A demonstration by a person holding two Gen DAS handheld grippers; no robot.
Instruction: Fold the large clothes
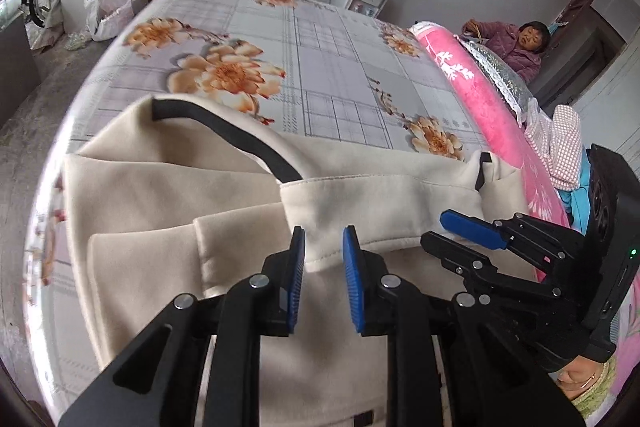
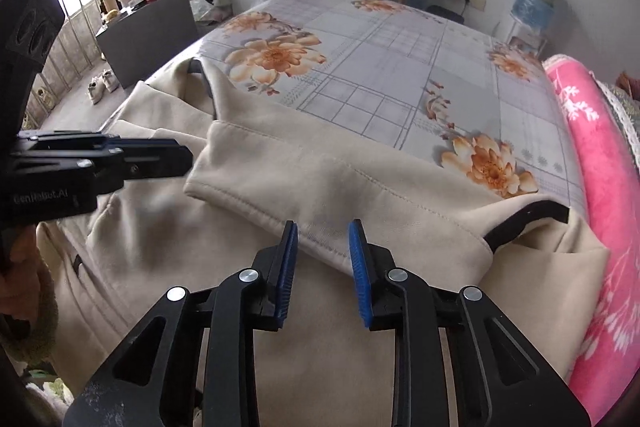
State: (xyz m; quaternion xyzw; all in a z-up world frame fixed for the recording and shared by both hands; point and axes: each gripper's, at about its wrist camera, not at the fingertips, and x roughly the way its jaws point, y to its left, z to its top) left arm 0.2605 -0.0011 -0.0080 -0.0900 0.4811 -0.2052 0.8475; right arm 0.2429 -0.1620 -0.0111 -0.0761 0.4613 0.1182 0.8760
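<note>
We see one cream garment with black trim lying on the bed; a hemmed flap is folded across it, just ahead of both grippers; the cloth is soft, creased and thick. We count two grippers: our left gripper has its blue pads a little apart, nothing between them, hovering over the flap's edge; our right gripper likewise stands slightly parted and empty above the hem. One pink blanket lies to its right.
</note>
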